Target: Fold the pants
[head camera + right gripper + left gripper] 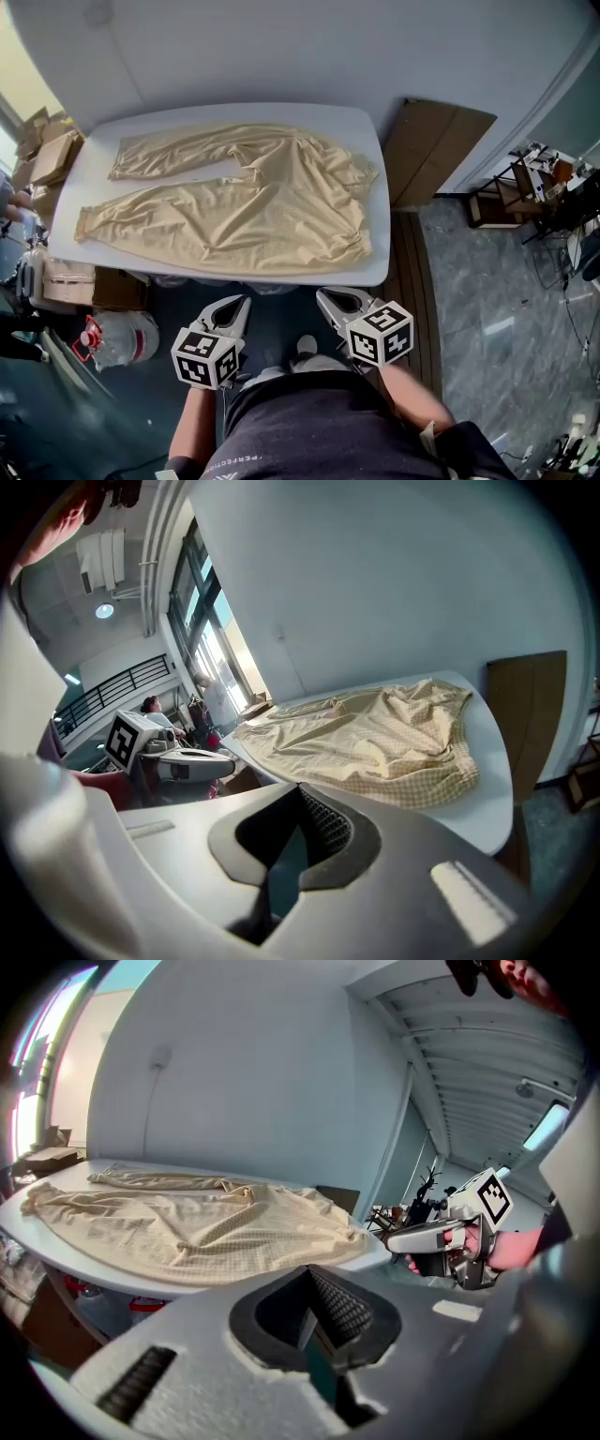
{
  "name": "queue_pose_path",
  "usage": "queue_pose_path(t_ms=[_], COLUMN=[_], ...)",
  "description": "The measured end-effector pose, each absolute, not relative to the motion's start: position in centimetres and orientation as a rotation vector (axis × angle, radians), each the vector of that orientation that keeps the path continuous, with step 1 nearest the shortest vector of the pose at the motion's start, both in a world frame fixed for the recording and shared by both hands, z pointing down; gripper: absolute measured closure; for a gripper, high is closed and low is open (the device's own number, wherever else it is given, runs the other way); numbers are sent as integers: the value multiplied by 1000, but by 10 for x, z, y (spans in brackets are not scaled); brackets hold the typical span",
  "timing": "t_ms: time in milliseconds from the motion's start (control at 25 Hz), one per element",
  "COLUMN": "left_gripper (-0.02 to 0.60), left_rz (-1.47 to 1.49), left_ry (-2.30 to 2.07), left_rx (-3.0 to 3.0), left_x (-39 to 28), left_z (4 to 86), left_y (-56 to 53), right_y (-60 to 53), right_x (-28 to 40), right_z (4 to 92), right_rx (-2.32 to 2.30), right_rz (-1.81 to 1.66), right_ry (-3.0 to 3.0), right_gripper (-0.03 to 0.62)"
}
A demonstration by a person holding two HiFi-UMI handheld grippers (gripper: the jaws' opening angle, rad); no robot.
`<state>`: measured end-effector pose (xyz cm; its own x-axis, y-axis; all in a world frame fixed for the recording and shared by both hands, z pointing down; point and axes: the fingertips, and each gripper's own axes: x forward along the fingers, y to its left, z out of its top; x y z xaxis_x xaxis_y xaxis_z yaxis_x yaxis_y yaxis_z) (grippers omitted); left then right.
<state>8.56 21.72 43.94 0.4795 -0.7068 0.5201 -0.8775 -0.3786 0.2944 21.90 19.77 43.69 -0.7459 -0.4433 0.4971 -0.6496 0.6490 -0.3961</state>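
1. The head view alone shows the whole pants (234, 202). They lie spread flat on the white table (187, 114), with the waist at the right end and the two legs running to the left. A strip of bare table shows between the legs.
2. In that view the left gripper (242, 305) and the right gripper (325, 300) are side by side, just off the near edge of the table. Neither one touches the cloth. Each carries its marker cube (204, 356).
3. The left gripper view gives what the head view cannot: its two jaws are pressed together, and nothing is between them. It sees the pants from low down, across the near edge of the table. It also shows the right gripper from the side, with the hand (511, 1246) that holds it.
4. The right gripper view shows its own jaws together too, and they are empty. Here the waist end of the pants is the nearest part, and it lies close to the table's edge. At the left is the left gripper, and far behind it sits a person (155, 710) whom no other view shows.
5. Only the head view shows the cardboard boxes (47, 150) left of the table and the clear plastic bottle (122, 337) on the floor. The brown board (436, 150) leaning on the wall appears in the head view and in the right gripper view.
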Motion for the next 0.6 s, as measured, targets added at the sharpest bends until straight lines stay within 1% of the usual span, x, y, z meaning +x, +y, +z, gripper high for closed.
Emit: queue_pose_path(t_ms=[240, 480, 520, 560, 600], left_gripper=[581, 580, 580, 580, 580], left_rz=[452, 520, 540, 561, 583], left_ry=[-1320, -1291, -1284, -1274, -1260], left_rx=[2141, 2176, 2183, 2189, 2196], left_x=[91, 95, 96, 97, 98], left_z=[452, 456, 457, 459, 461], left_y=[192, 175, 171, 166, 162], right_y=[172, 159, 156, 154, 152], right_x=[237, 239, 239, 239, 239], right_z=[448, 456, 458, 460, 461], right_rx=[847, 838, 841, 842, 844], right_rz=[782, 795, 803, 813, 818], right_ry=[-2497, -2488, -2483, -2479, -2474], right_gripper=[595, 594, 589, 562, 555])
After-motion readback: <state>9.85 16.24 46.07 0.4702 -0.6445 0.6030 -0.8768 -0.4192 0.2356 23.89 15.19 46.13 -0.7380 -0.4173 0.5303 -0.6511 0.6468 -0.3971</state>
